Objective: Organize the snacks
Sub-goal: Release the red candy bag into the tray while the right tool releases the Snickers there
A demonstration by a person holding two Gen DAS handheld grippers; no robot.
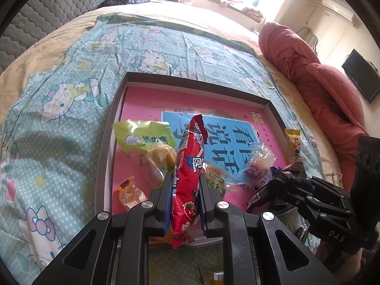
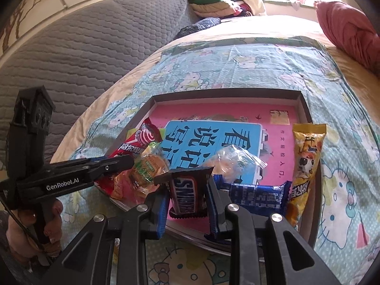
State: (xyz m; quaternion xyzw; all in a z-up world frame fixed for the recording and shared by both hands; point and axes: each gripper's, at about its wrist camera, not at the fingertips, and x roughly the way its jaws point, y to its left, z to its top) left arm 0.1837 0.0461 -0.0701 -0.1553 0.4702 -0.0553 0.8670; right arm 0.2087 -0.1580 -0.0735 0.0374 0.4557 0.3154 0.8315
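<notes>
Over the tray (image 1: 111, 128), my left gripper (image 1: 184, 180) clamps the red snack packet (image 1: 187, 166) upright between its jaws while my right gripper (image 2: 187, 190) pinches a Snickers bar (image 2: 186, 190).

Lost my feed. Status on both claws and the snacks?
Left claw shut on red strawberry packet. Right claw shut on Snickers bar. Both over box. Nothing blocking.

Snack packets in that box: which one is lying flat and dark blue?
The blue wrapped bar beside the tall yellow packet; the others are red, green, yellow or clear.
</notes>
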